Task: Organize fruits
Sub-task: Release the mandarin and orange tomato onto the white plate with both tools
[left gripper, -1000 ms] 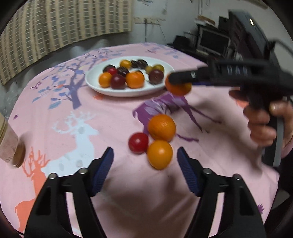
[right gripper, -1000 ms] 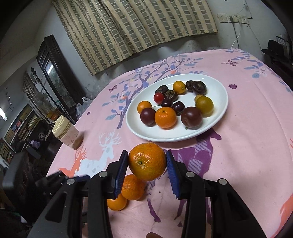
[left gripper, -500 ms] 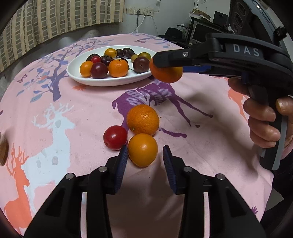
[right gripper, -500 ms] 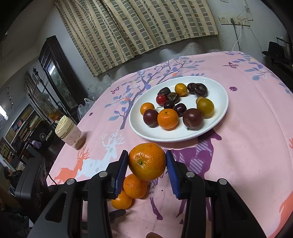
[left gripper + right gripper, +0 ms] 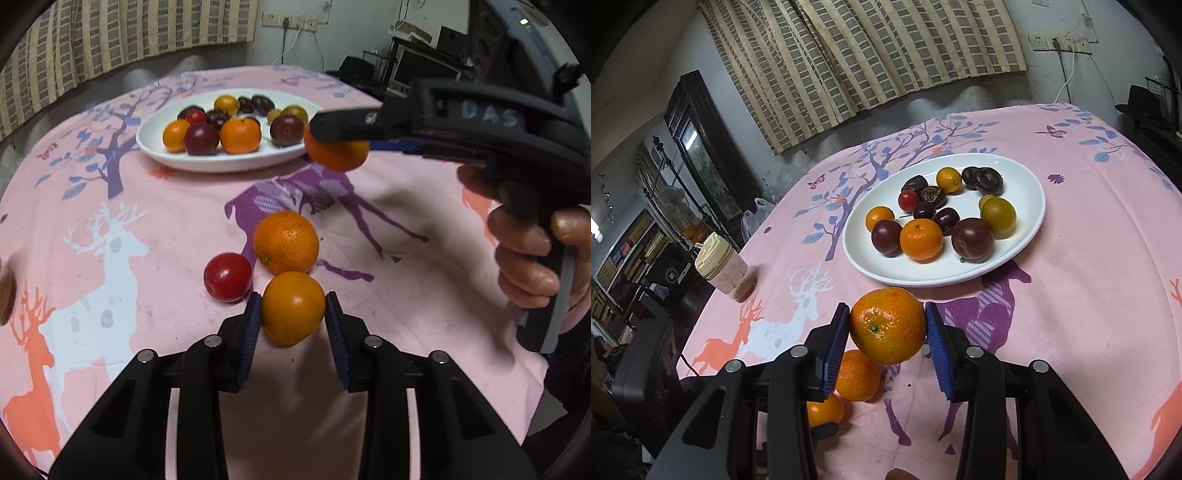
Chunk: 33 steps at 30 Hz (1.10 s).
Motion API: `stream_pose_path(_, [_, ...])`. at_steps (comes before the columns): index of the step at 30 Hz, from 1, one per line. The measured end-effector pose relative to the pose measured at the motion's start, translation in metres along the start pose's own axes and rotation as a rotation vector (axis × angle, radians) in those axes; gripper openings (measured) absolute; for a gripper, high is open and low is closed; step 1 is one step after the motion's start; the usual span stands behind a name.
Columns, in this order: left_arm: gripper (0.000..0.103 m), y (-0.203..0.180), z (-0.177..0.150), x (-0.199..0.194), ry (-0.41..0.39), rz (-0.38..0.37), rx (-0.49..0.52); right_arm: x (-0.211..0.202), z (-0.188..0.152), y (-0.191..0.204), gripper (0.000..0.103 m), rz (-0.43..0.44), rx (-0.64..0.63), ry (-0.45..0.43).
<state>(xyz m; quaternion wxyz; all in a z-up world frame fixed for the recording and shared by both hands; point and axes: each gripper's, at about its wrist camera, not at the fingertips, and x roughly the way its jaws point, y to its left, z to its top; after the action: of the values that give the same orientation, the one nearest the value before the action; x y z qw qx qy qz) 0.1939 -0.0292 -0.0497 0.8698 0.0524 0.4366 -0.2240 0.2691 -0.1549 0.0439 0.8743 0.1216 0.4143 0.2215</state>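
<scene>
A: What did only the right wrist view show?
B: A lidded jar, left of the right gripper, which was clamped on a mandarin.
A: And the left gripper?
B: Closing, pads touching a smooth orange fruit; a red tomato just left, another mandarin ahead. Beyond, the white plate held mixed fruit.

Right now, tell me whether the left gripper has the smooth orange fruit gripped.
Gripped: left gripper jaws closing, both blue pads touching the smooth orange fruit.
</scene>
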Motion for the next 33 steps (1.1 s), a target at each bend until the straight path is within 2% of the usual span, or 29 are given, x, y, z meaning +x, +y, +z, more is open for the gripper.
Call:
stream_pose_path(3, [0.035, 0.002, 0.005, -0.026, -0.074, -0.028, 0.001, -0.004, 0.002, -0.001, 0.042, 0.031, 0.013, -0.012])
stream_pose_path(7, [0.035, 0.021, 0.029, -0.051, -0.122, -0.047, -0.025, -0.012, 0.011, -0.004, 0.042, 0.038, 0.019, -0.069])
stream_pose_path(10, [0.035, 0.038, 0.061, -0.053, -0.154, -0.005, -0.041, -0.009, 0.024, -0.009, 0.042, 0.023, 0.019, -0.102])
stream_pose_path(13, [0.035, 0.058, 0.101, -0.037, -0.159, 0.022, -0.077, 0.003, 0.042, -0.02, 0.042, -0.029, 0.017, -0.133])
stream_pose_path(16, [0.035, 0.069, 0.136, -0.005, -0.143, 0.062, -0.088, 0.021, 0.059, -0.031, 0.042, -0.072, 0.011, -0.15])
stream_pose_path(19, [0.035, 0.075, 0.164, 0.031, -0.101, 0.083, -0.105, 0.039, 0.072, -0.044, 0.042, -0.102, 0.014, -0.155])
stream_pose_path(23, [0.035, 0.076, 0.181, 0.065, -0.076, 0.149, -0.098, 0.056, 0.083, -0.05, 0.043, -0.104, -0.007, -0.143])
stream_pose_path(25, [0.052, 0.078, 0.184, 0.074, -0.07, 0.19, -0.115, 0.059, 0.084, -0.051, 0.047, -0.11, -0.024, -0.137])
stream_pose_path(26, [0.067, 0.079, 0.184, 0.073, -0.081, 0.219, -0.125, 0.06, 0.084, -0.051, 0.06, -0.106, -0.032, -0.129])
stream_pose_path(28, [0.075, 0.079, 0.179, 0.06, -0.122, 0.287, -0.143, 0.054, 0.082, -0.053, 0.063, -0.094, -0.026, -0.121])
stream_pose_path(30, [0.092, 0.079, 0.169, 0.042, -0.147, 0.302, -0.154, 0.042, 0.08, -0.05, 0.064, -0.074, -0.026, -0.124])
stream_pose_path(32, [0.098, 0.08, 0.151, 0.019, -0.178, 0.332, -0.169, 0.03, 0.076, -0.041, 0.077, -0.058, -0.046, -0.13])
stream_pose_path(33, [0.098, 0.08, 0.141, 0.009, -0.188, 0.349, -0.178, 0.025, 0.071, -0.033, 0.08, -0.041, -0.067, -0.122])
